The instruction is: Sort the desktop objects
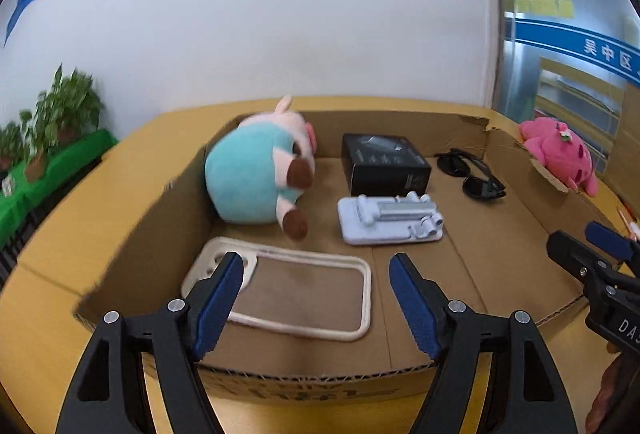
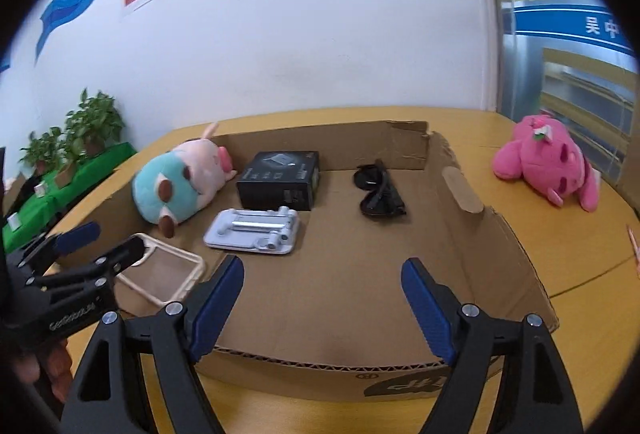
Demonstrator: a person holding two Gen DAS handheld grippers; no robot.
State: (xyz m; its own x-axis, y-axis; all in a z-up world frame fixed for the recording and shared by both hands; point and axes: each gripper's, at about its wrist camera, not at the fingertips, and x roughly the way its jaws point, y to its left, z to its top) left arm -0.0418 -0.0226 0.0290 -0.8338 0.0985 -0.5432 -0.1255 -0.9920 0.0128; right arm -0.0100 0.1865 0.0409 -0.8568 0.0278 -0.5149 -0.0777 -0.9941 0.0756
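Both released, left gripper (image 1: 316, 308) and right gripper (image 2: 322, 310) hover over corrugated cardboard box (image 2: 460, 222) holding fuzzy teal plush (image 1: 248, 178).

bright, even room light, soft shadows. the round blue and pink plush toy (image 1: 256, 170) beyond the fingers looks blurry; edges bend and go dark.

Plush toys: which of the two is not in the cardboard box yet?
The pink plush. It lies on the yellow table, outside the box's right wall, while the teal-and-pink plush sits inside the box's far left corner.
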